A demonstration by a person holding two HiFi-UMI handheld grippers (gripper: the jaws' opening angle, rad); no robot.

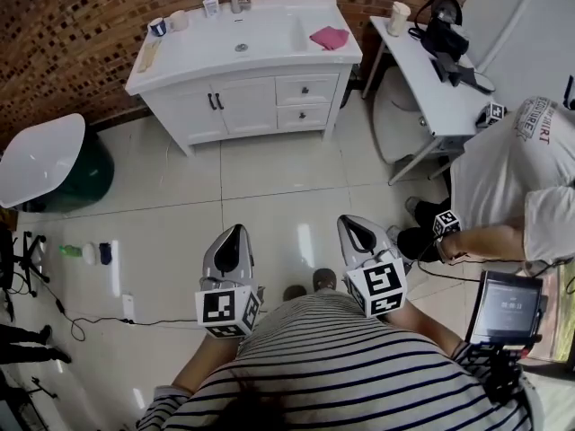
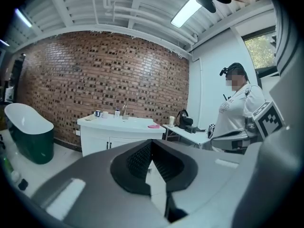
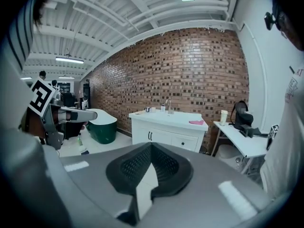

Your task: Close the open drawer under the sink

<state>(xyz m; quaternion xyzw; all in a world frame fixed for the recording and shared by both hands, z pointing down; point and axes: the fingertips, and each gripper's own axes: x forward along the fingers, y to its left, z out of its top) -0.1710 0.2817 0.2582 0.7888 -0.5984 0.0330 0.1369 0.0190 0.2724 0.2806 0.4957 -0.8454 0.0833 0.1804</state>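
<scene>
A white sink cabinet (image 1: 243, 106) stands against the brick wall across the tiled floor, far from both grippers. Its two small drawers (image 1: 305, 89) sit at the right, one above the other, and both fronts look flush from here. My left gripper (image 1: 235, 233) and right gripper (image 1: 353, 224) hang side by side close to my body, pointing toward the cabinet. Both are shut with nothing between the jaws. The cabinet (image 2: 102, 139) shows beyond the closed tips of the left gripper (image 2: 151, 142). The right gripper view has the cabinet (image 3: 161, 134) behind the right gripper (image 3: 151, 145).
A green and white bathtub (image 1: 49, 164) stands at the left. A white side table (image 1: 440, 83) with a cup (image 1: 398, 18) and a black device (image 1: 446, 34) is right of the cabinet. Another person (image 1: 512, 178) sits at the right by a tablet (image 1: 508, 305). Small bottles (image 1: 85, 253) lie on the floor.
</scene>
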